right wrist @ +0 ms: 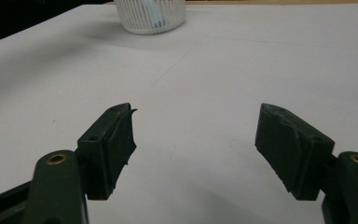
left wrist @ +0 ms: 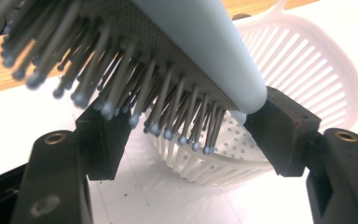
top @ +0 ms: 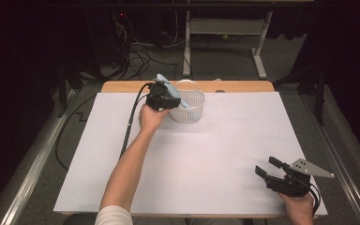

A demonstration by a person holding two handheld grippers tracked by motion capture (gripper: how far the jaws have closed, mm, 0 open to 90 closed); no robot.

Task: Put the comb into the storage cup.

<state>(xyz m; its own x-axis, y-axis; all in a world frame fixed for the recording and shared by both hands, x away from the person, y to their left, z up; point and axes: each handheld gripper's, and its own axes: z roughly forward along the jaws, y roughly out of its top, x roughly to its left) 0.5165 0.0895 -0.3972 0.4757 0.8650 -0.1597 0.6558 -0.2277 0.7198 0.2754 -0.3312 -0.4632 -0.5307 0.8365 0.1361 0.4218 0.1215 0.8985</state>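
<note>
Left gripper (left wrist: 186, 140) clamps the brush (left wrist: 168, 70) over the basket (left wrist: 307, 84); right gripper (right wrist: 196, 144) released. Bristle-side grip may slip, missing the rim.

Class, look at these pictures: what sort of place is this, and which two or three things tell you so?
Probably a lab or workshop set up for recording, not a home. A table covered in plain white sheet, loose cables on the floor behind it, and a bare metal desk frame in a dark room all point that way.

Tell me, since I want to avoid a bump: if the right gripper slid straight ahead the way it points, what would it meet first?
Probably nothing nearby: the open right gripper faces bare white table. The white basket sits far ahead and left of that line, though depth is uncertain.
</note>
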